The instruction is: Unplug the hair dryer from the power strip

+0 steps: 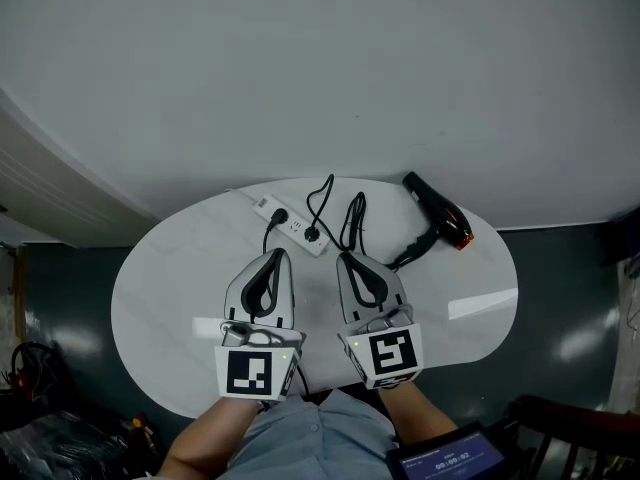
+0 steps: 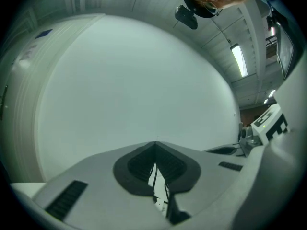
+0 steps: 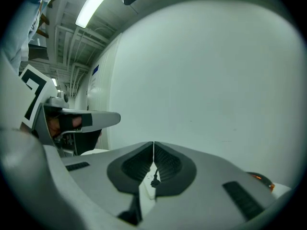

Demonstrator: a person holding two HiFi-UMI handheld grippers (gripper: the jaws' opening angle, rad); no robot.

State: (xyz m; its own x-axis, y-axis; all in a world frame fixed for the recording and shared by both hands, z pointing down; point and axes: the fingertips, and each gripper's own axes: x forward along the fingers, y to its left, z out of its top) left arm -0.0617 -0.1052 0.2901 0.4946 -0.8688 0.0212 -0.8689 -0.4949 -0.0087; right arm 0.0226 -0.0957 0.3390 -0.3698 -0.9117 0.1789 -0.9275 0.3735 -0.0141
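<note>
A white power strip (image 1: 287, 221) lies on the far part of the white oval table (image 1: 170, 298), with two black plugs in it. To its right rests a black hair dryer (image 1: 438, 215) with an orange nozzle, and its black cord (image 1: 352, 218) loops between the two. My left gripper (image 1: 278, 254) and right gripper (image 1: 345, 258) hover side by side just short of the strip, both shut and empty. In the right gripper view a black plug (image 3: 155, 181) on the strip shows through the slit under the closed jaws of the right gripper (image 3: 153, 145). The left gripper (image 2: 155, 145) shows cord below its closed jaws.
A pale wall stands right behind the table. A dark chair (image 1: 565, 423) is at the lower right, and a lit screen (image 1: 450, 460) is near the person's lap. Dark clutter (image 1: 35, 368) sits on the floor at the lower left.
</note>
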